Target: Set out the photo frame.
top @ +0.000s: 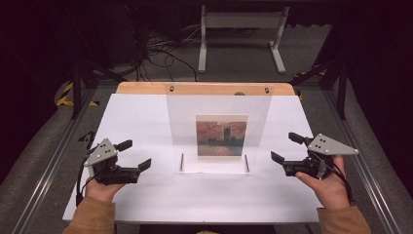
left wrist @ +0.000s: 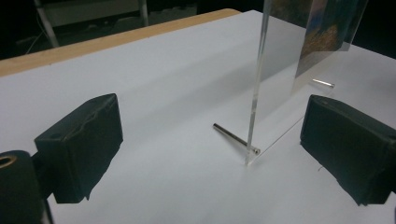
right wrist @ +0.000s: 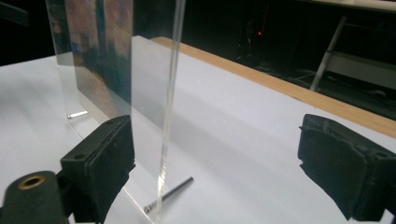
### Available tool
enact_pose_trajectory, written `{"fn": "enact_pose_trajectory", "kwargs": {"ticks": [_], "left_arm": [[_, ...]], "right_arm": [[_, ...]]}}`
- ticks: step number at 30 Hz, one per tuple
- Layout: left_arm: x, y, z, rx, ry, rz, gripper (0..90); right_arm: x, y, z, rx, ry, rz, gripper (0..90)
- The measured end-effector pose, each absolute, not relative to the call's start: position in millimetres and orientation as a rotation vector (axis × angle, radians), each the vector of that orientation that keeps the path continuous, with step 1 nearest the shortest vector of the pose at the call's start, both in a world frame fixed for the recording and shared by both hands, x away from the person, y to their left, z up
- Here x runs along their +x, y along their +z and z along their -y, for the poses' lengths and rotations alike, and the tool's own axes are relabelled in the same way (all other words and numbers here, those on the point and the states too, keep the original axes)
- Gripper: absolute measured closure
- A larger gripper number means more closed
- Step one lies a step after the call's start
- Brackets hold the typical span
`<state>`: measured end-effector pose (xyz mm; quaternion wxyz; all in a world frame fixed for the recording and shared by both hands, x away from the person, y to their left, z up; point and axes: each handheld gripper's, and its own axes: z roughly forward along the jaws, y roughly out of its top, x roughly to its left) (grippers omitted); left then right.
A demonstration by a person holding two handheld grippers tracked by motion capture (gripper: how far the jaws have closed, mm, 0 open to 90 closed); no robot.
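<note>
Two claws spread, empty: left claw (top: 136, 155), right claw (top: 284, 147) flank upright acrylic frame (top: 217, 127).

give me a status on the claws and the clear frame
Left claw open, right claw open, both empty. Clear frame upright between them with picture inside, untouched. Nothing in the way.

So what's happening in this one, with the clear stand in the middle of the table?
A person holds a gripper in each hand, one on either side of a clear acrylic frame that stands upright on the white table on two metal pins, with a painting print inside. The left gripper and the right gripper both have their jaws open and touch nothing. Each sits just off one side edge of the frame, which stands on its own.
</note>
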<state>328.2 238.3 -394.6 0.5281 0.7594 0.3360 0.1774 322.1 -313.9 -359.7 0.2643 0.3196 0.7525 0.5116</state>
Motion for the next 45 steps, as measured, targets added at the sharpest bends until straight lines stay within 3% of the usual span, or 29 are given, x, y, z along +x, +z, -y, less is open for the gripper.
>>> {"fn": "enact_pose_trajectory", "kwargs": {"ticks": [13,17,28,45], "left_arm": [[329,-430,-258,1.834,0.485,-0.811,4.8],[329,-441,-258,1.766,0.414,-0.814,4.8],[333,-458,-246,1.872,0.445,-0.794,4.6],[340,-467,-242,1.932,0.434,-0.871,5.0]], "right_arm": [[321,-392,340,0.937,1.374,-2.024,8.5],[322,-407,348,0.946,1.362,-2.032,7.1],[326,-443,363,0.994,1.336,-2.031,6.1],[327,-453,352,0.991,1.193,-2.152,7.3]]}}
